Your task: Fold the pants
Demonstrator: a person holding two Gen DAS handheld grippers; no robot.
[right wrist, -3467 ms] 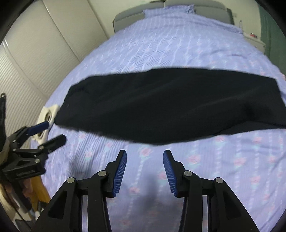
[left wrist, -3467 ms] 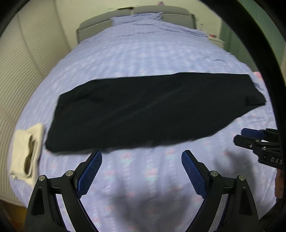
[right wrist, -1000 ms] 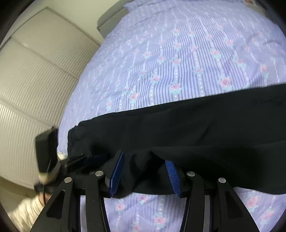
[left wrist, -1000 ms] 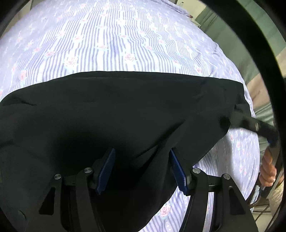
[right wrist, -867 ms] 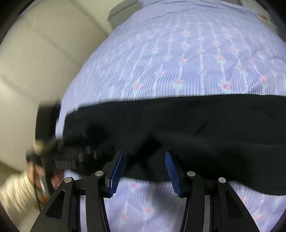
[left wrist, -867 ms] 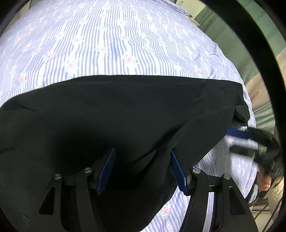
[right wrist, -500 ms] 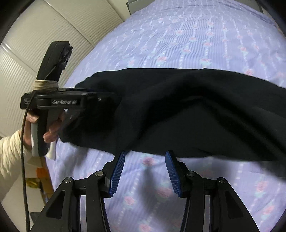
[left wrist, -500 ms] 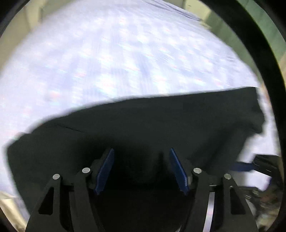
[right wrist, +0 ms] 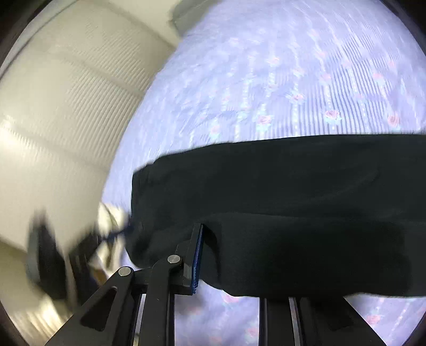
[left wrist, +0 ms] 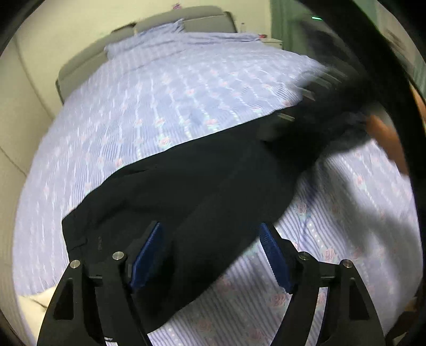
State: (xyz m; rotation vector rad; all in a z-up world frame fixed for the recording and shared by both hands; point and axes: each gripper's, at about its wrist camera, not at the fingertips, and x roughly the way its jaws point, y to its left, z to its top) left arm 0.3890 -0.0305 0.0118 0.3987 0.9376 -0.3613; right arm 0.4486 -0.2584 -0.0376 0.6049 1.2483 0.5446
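The black pants (left wrist: 202, 186) lie across the lilac striped bed. In the left wrist view my left gripper (left wrist: 213, 255) is open, its blue pads wide apart just above the near end of the pants and holding nothing. Far right, my right gripper (left wrist: 300, 127) shows blurred at the other end of the pants, lifting it. In the right wrist view the right gripper (right wrist: 210, 255) is shut on a fold of the pants (right wrist: 293, 213); only its left finger (right wrist: 197, 260) shows, the other is hidden under cloth. The left gripper appears as a dark blur (right wrist: 53, 260) at lower left.
The bed (left wrist: 173, 87) has a grey headboard (left wrist: 183, 20) at the back. A cream cloth (left wrist: 40, 298) lies at the bed's left edge. Pale ribbed wardrobe doors (right wrist: 66, 106) stand to the left of the bed.
My left gripper has opened and let go of the pants and pulled back. My right gripper has shut on the pants' other end and is carrying it across; both views are motion blurred.
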